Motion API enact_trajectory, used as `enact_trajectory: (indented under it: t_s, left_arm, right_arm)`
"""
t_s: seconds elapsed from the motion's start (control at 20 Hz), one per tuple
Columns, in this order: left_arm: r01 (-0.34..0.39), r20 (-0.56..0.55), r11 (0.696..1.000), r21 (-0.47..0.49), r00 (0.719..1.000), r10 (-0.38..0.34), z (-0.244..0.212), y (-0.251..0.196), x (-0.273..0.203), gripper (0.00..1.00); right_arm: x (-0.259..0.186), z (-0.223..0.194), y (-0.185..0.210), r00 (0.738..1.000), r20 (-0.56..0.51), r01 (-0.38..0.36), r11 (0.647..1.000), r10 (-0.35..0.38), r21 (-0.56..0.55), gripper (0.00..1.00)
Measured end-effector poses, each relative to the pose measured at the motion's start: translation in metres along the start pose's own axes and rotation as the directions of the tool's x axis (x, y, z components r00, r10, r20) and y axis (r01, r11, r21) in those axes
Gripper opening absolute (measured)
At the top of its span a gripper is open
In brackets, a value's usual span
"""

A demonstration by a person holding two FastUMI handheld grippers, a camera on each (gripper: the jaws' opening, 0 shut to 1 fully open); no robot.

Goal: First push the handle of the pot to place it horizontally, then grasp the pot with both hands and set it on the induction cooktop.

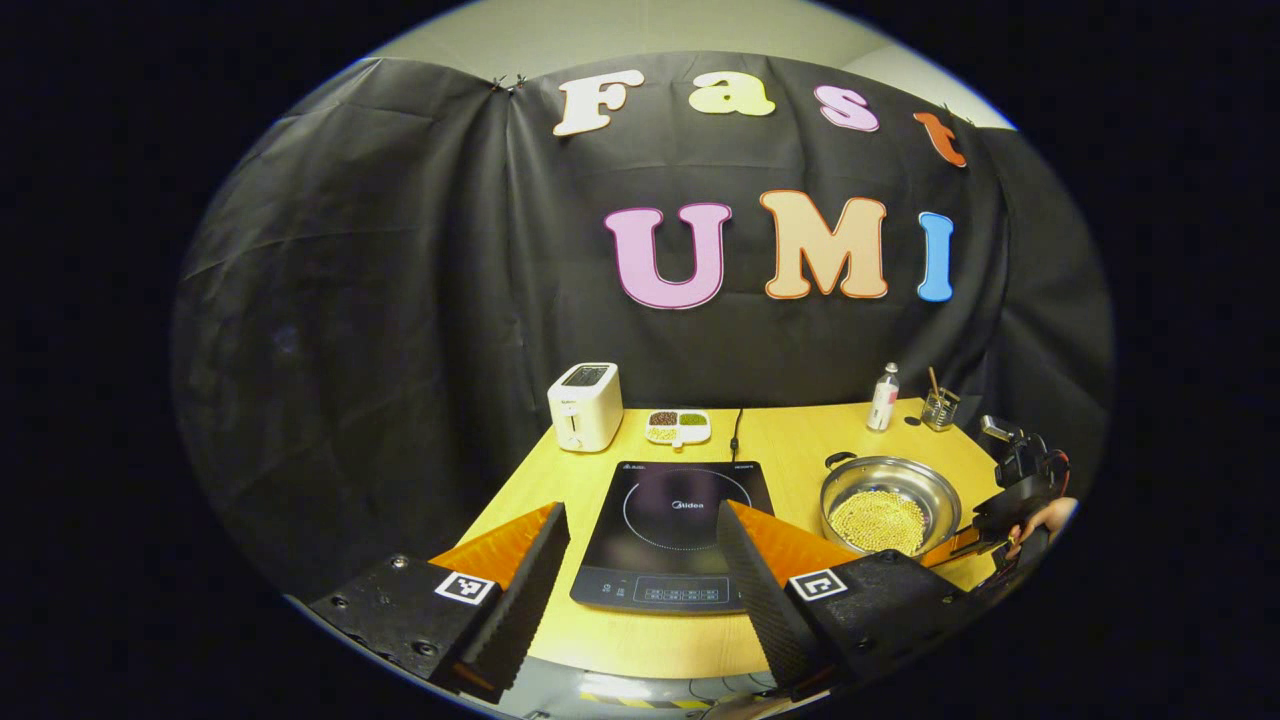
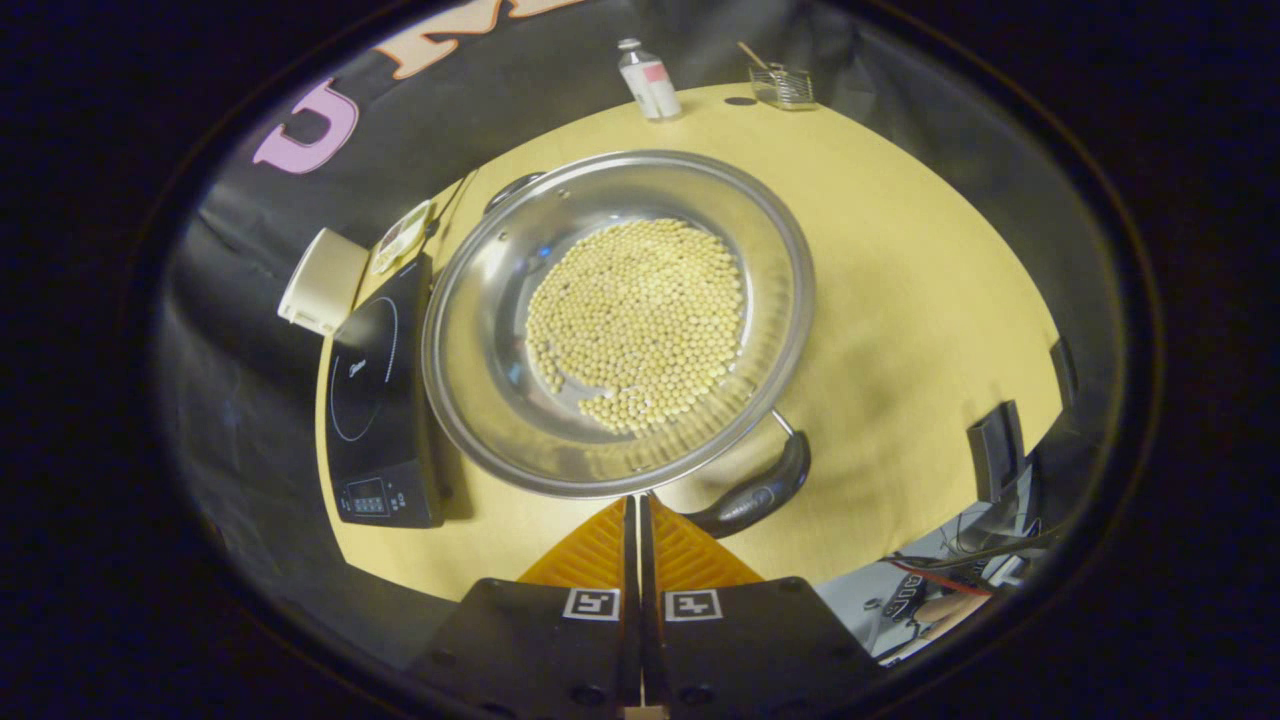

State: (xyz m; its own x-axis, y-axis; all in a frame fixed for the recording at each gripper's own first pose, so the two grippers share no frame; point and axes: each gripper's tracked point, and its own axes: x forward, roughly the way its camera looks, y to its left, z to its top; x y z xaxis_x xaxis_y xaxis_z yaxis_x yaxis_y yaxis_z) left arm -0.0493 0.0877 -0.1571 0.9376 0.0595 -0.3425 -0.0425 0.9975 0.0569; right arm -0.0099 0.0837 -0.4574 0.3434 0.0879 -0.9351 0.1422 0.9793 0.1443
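Right tongs (image 2: 638, 520) closed, nothing between fingers, tips just at near rim of pot (image 2: 620, 320), beside black handle (image 2: 755, 495); handle angled off to one side, not yet horizontal; push on handle's free end likely turns it. Left tongs (image 1: 640, 560) wide open, empty, hovering over near edge of counter (image 1: 800, 445), facing induction cooktop (image 1: 675, 535). Pot sits on counter just beside cooktop; steel, stiff, smooth, probably slippery; loose yellow beans (image 2: 640, 320) inside add weight, may spill if tilted; grip two side handles, lift level.
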Motion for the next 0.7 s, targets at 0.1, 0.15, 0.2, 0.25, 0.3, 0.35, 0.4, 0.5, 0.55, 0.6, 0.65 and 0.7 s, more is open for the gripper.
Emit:
enact_trajectory:
  t_s: [0.1,0.15,0.2,0.25,0.3,0.35,0.4,0.5,0.55,0.6,0.65,0.7]
  left_arm:
    - [-0.011,-0.016,1.0,-0.009,1.0,0.011,-0.011,0.005,-0.003,0.92]
    - [-0.015,-0.025,1.0,-0.011,1.0,0.015,-0.016,0.007,-0.004,0.92]
    - [-0.02,-0.033,1.0,-0.018,0.999,0.019,-0.02,0.008,-0.005,0.92]
    - [-0.028,-0.039,0.999,-0.028,0.999,0.027,-0.023,0.011,-0.006,0.92]
    - [-0.034,-0.038,0.998,-0.044,0.999,0.032,-0.024,0.014,-0.007,0.92]
    - [-0.036,-0.039,0.997,-0.061,0.999,0.033,-0.025,0.014,-0.007,0.92]
    - [-0.036,-0.044,0.997,-0.074,0.998,0.033,-0.028,0.015,-0.008,0.92]
    - [-0.04,-0.054,0.996,-0.084,0.998,0.035,-0.034,0.018,-0.01,0.92]
    - [-0.043,-0.059,0.996,-0.083,0.998,0.038,-0.035,0.021,-0.011,0.92]
    - [-0.046,-0.064,0.996,-0.08,0.997,0.041,-0.036,0.023,-0.011,0.92]
    - [-0.048,-0.067,0.996,-0.075,0.997,0.043,-0.037,0.025,-0.012,0.92]
    - [-0.049,-0.069,0.996,-0.072,0.997,0.044,-0.037,0.025,-0.011,0.92]
  right_arm:
    - [-0.001,0.005,-0.009,1.0,0.009,0.012,1.0,-0.012,0.014,0.02]
    - [-0.001,0.008,-0.012,1.0,0.014,0.016,1.0,-0.017,0.017,0.02]
    - [-0.002,0.009,-0.015,1.0,0.014,0.02,1.0,-0.02,0.018,0.02]
    - [-0.003,0.012,-0.019,1.0,0.015,0.023,1.0,-0.024,0.021,0.02]
    - [-0.001,0.014,-0.022,1.0,0.016,0.027,0.999,-0.027,0.02,0.0]
    - [0.0,0.017,-0.025,0.999,0.019,0.032,0.999,-0.032,0.014,0.02]
    - [-0.001,0.019,-0.029,0.999,0.025,0.042,0.999,-0.042,0.005,0.02]
    - [-0.001,0.025,-0.036,0.998,0.033,0.062,0.998,-0.062,-0.004,0.0]
    - [-0.001,0.027,-0.039,0.997,0.034,0.07,0.998,-0.07,-0.001,0.0]
    - [-0.001,0.028,-0.042,0.996,0.033,0.077,0.997,-0.077,0.003,0.0]
    - [-0.001,0.031,-0.045,0.996,0.033,0.082,0.997,-0.083,0.009,0.0]
    - [0.0,0.033,-0.046,0.996,0.033,0.087,0.996,-0.087,0.012,0.02]
